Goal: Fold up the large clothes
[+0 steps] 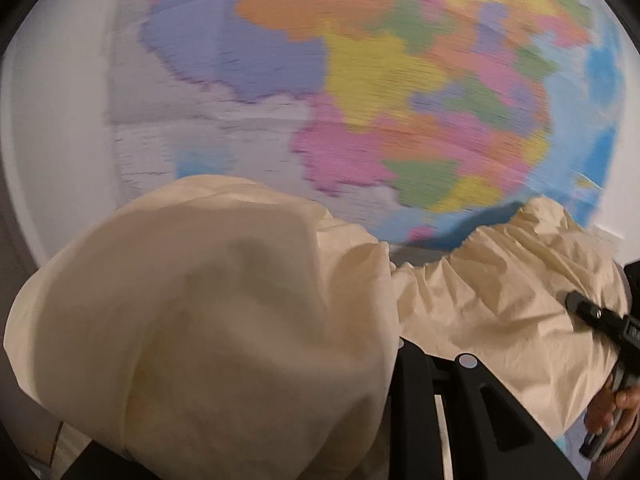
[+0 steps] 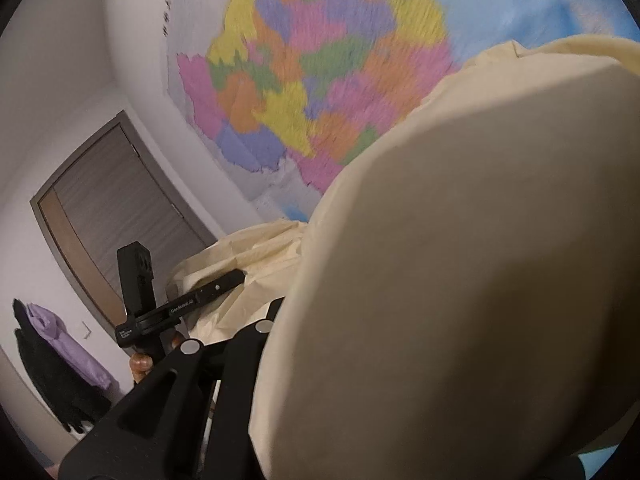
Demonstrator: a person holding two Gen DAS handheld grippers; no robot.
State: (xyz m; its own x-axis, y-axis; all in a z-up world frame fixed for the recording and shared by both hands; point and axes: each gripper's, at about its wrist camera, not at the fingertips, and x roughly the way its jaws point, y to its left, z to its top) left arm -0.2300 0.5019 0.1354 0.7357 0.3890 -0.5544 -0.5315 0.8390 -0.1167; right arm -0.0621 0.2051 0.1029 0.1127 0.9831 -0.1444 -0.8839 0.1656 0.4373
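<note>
A large cream garment (image 1: 224, 304) with a gathered elastic edge (image 1: 500, 236) is held up in the air in front of a wall. It drapes over my left gripper (image 1: 400, 344), whose black fingers are close together with the cloth between them. In the left wrist view my right gripper (image 1: 576, 304) shows at the right edge, pressed into the cloth. In the right wrist view the same cream garment (image 2: 460, 280) covers my right gripper (image 2: 276, 316), whose fingertips are hidden under it. My left gripper (image 2: 236, 278) shows at the left there, shut on the cloth's edge.
A large colourful map (image 1: 380, 80) hangs on the white wall behind the garment; it also shows in the right wrist view (image 2: 320, 92). A grey door (image 2: 108, 216) stands at the left. Purple and black clothes (image 2: 68, 344) hang beside it.
</note>
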